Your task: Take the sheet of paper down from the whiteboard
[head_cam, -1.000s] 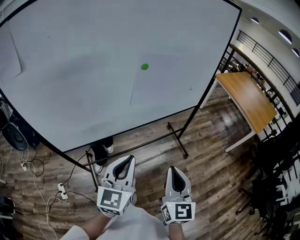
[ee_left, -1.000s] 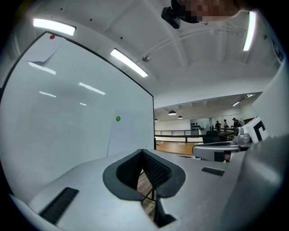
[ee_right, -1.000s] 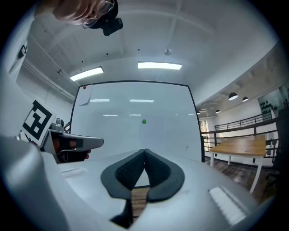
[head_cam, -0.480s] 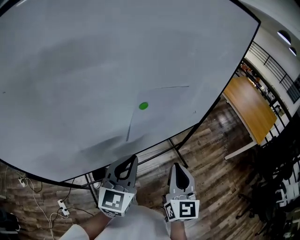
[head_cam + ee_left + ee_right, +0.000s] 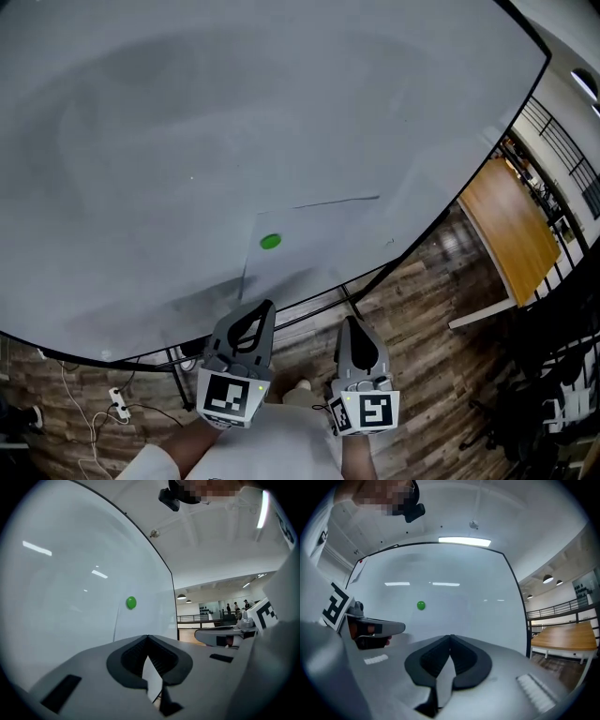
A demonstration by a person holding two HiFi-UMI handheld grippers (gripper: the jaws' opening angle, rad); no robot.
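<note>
A white sheet of paper (image 5: 323,236) hangs on the big whiteboard (image 5: 187,122), held by one green round magnet (image 5: 270,242) near its upper left corner. Below the board's lower edge, my left gripper (image 5: 266,307) is shut and empty, its tip just under the magnet. Beside it on the right, my right gripper (image 5: 348,322) is shut and empty too, short of the board. The left gripper view shows the magnet (image 5: 131,603) and paper (image 5: 147,613) above the closed jaws of that gripper (image 5: 147,637). In the right gripper view the magnet (image 5: 421,605) sits up left of the right gripper (image 5: 451,637).
A wooden table (image 5: 506,220) stands to the right of the board, with a black railing (image 5: 562,155) behind it. The board's black stand legs (image 5: 361,305) reach onto the wood floor. Cables and a power strip (image 5: 117,403) lie at the lower left.
Both grippers have moved forward toward the whiteboard, still shut. The board now fills more of the head view, and the magnet and paper sit much closer to the gripper tips.
</note>
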